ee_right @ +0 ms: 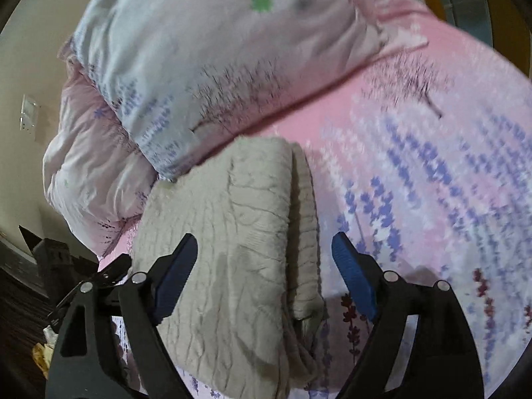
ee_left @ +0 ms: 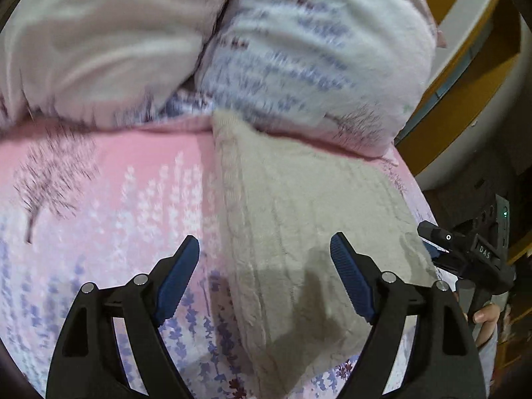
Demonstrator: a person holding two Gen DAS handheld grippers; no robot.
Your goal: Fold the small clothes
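Observation:
A beige knitted garment (ee_left: 299, 219) lies folded into a long flat strip on the pink floral bed sheet (ee_left: 109, 193). My left gripper (ee_left: 266, 249) is open and empty, hovering just above the garment's near end. The right gripper (ee_left: 465, 256) shows at the right edge of the left wrist view, by the garment's right side. In the right wrist view the same garment (ee_right: 232, 232) lies with a folded layer along its right side. My right gripper (ee_right: 264, 247) is open and empty above it. The left gripper's tip (ee_right: 109, 269) shows at the left.
Two pillows (ee_left: 299, 53) in a matching pale floral print lie at the head of the bed, touching the garment's far end. A wooden bed frame (ee_left: 465, 66) stands at the right. Dark floor (ee_right: 20, 286) lies beside the bed. The sheet (ee_right: 432, 173) stretches right of the garment.

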